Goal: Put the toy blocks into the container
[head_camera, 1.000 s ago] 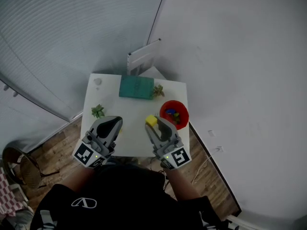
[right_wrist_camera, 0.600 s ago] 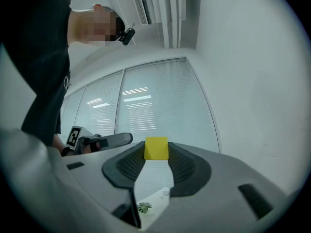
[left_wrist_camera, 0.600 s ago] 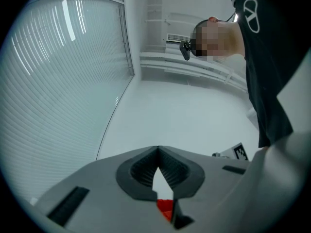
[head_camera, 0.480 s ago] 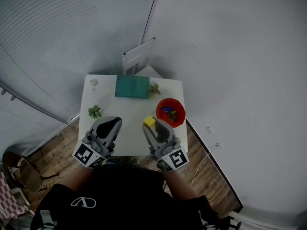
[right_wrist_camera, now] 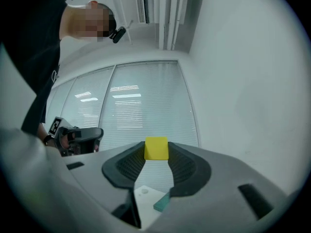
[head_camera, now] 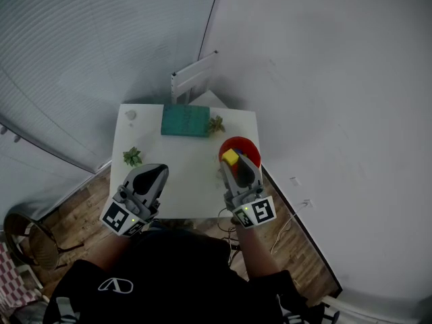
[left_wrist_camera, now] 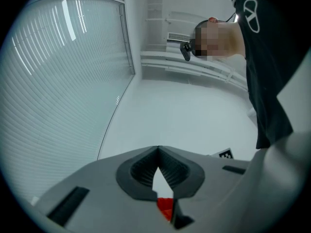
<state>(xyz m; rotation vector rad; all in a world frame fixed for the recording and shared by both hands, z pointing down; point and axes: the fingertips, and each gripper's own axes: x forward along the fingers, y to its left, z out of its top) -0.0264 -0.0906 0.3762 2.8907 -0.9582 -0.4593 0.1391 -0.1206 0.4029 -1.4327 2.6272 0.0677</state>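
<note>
The only printing is graphic. A white oval emblem [head_camera: 112,285] sits on the person's black shirt, and black-and-white square markers cover the cube on each gripper. None of it has readable letters.

In the head view the left gripper [head_camera: 156,172] hangs over the near left part of the white table [head_camera: 192,181]. Only its own view shows that the jaw tips touch with nothing pinched between them. A red patch [left_wrist_camera: 165,207] shows low in the gap behind the tips, and I cannot tell what it is.

The right gripper [head_camera: 233,162] is clamped on the yellow block [head_camera: 230,156], its jaws partly apart with a pad on either side. In the head view the block overlaps the left part of the red container [head_camera: 250,147], at the table's right edge. The right gripper view does not show the container. Through its jaw gap it shows the table with a small white object [right_wrist_camera: 143,191] and an edge of the teal box [right_wrist_camera: 162,202].

The head view alone shows two small green plants, one [head_camera: 132,157] on the left and one [head_camera: 217,125] beside the teal box. It also shows the wooden floor [head_camera: 81,201], window blinds [head_camera: 88,52] on the left and a plain pale wall [head_camera: 337,79] on the right.
</note>
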